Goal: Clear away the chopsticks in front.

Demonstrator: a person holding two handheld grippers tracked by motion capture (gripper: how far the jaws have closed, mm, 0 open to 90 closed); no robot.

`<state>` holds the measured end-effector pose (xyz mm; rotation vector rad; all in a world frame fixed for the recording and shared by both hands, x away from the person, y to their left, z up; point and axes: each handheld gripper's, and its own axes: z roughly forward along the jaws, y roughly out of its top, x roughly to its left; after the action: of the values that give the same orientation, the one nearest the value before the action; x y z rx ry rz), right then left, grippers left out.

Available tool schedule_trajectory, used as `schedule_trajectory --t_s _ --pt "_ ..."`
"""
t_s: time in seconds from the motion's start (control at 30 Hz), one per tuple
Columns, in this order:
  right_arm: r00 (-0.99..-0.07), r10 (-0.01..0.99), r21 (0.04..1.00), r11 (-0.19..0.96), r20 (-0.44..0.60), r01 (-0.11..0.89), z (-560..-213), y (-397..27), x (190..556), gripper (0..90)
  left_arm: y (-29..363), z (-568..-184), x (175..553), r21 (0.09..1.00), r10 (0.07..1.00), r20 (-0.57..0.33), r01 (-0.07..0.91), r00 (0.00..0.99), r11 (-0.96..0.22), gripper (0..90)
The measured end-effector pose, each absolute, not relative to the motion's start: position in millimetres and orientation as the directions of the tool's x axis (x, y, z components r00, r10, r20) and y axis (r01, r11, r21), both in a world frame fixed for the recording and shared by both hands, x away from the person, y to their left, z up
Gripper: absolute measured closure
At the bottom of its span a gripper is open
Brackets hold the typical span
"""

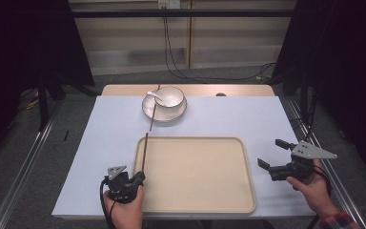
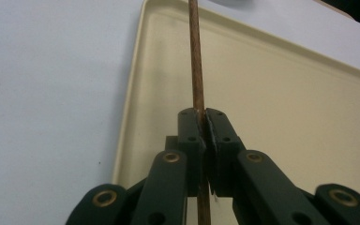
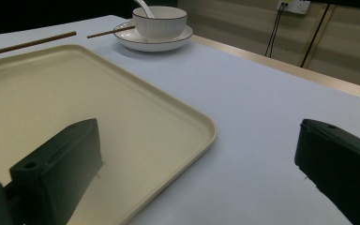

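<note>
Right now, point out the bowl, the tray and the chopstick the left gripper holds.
bowl (image 1: 170,97), high view, its white inside.
tray (image 1: 195,174), high view, its bare floor.
chopstick (image 2: 196,65), left gripper view, shaft above the jaws.

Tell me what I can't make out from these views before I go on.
- Bowl contents: high view too small; in the right gripper view its wall hides the inside.
- Spoon scoop: the bowl's rim hides it in the right gripper view.
- Chopstick far tip: cut off by the top edge of the left gripper view.
- Second chopstick on the plate: whether it reaches under the bowl is too small to tell.
</note>
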<state>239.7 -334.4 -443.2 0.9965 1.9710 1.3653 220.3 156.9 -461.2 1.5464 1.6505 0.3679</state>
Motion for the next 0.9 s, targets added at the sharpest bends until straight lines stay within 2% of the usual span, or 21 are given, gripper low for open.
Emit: schedule_trajectory --t_s 0.53,0.9 --pt "-0.581 0.814 0.939 0.214 -0.018 0.270 -443 -336 239 0.6 154 -473 228 0.664 0.948 -0.313 0.726 0.054 0.178 85.1" --pt "-0.580 0.815 0.938 0.211 -0.013 0.276 -443 -336 239 0.7 151 -471 233 0.676 0.953 -0.296 0.717 0.057 0.167 79.2"
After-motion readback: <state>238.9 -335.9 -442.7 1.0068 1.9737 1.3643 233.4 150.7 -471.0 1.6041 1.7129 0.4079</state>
